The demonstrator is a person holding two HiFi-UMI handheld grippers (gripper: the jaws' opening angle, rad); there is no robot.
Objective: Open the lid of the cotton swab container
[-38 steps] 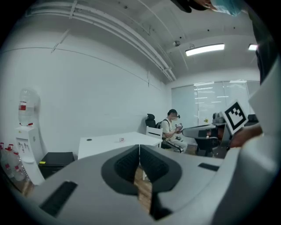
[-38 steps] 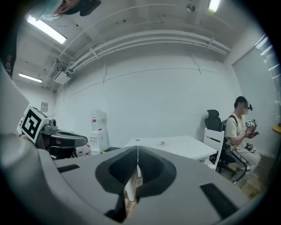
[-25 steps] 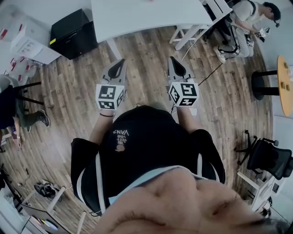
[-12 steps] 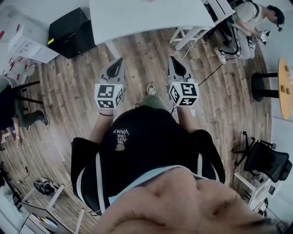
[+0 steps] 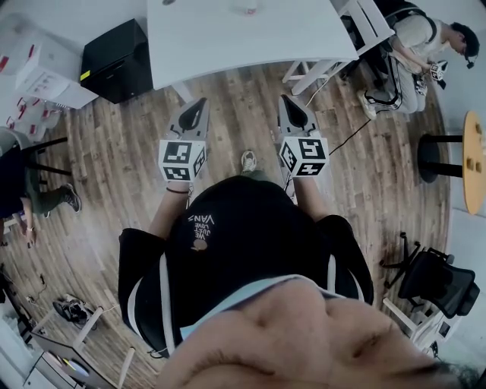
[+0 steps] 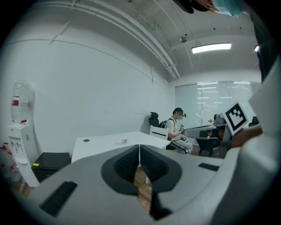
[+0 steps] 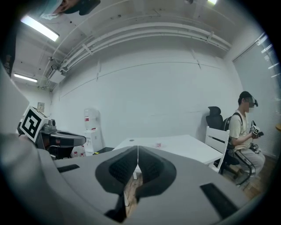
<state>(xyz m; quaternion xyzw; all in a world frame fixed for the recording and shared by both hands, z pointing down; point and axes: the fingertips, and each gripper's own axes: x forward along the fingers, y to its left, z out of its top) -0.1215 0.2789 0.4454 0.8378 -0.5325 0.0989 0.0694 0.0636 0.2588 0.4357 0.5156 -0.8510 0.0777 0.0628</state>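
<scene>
A small clear container with a red label [image 5: 249, 9] stands on the white table [image 5: 228, 38] at the top of the head view; it is too small to tell more. It also shows far off as the container [image 6: 124, 141] in the left gripper view and the container [image 7: 158, 144] in the right gripper view. My left gripper [image 5: 199, 102] and right gripper [image 5: 287, 99] are held side by side over the wooden floor, short of the table. The left gripper [image 6: 139, 147] and the right gripper [image 7: 138, 149] are both shut with nothing between their jaws.
A black cabinet [image 5: 118, 57] stands left of the table, a white chair [image 5: 319, 53] at its right corner. A person sits at the far right [image 5: 414, 38]. A water dispenser [image 6: 19, 132] stands by the wall. Another person [image 5: 15, 182] sits at the left; an office chair [image 5: 440, 270] stands at the lower right.
The table and the things round it have slid down the head view as I walk toward it. Both grippers advanced with me, still shut and empty.
</scene>
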